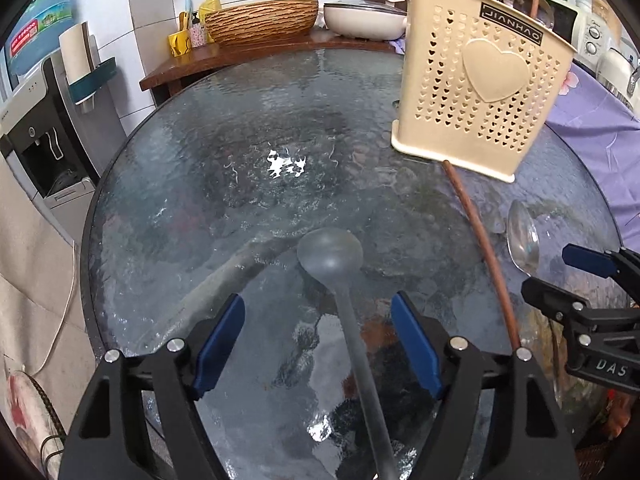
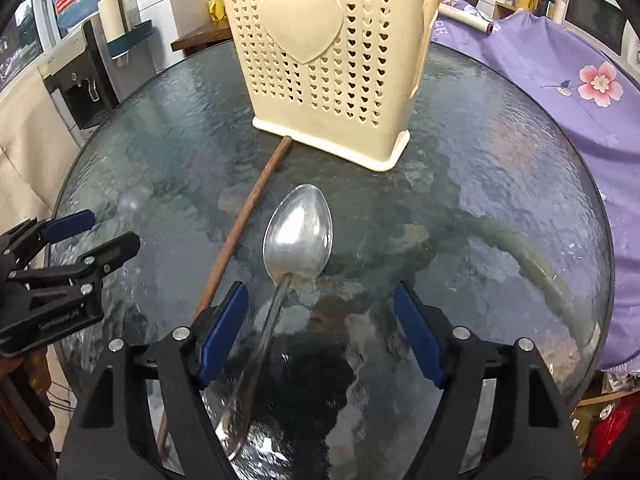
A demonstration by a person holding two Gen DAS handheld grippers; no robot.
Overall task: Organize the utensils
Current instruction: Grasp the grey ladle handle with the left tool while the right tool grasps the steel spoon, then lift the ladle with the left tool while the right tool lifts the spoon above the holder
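Left wrist view: my left fingers (image 1: 318, 342) stand apart over the round glass table (image 1: 168, 200), one to each side of the grey ladle (image 1: 330, 254), whose handle runs back between them towards the near edge. Neither pad touches it, so nothing is gripped. The cream utensil holder (image 1: 478, 80), pierced with hearts, stands upright by the far right edge. A brown chopstick (image 1: 476, 236) lies on the glass from the holder's foot towards the near edge, between the ladle and the metal spoon (image 1: 522, 236).

In the right wrist view my right fingers (image 2: 320, 330) are likewise spread, with the metal spoon (image 2: 298, 232) lying bowl up; its handle passes just inside the left pad (image 2: 224, 334), whether touching I cannot tell. A purple flowered cloth (image 2: 560, 80) lies beyond the right edge.
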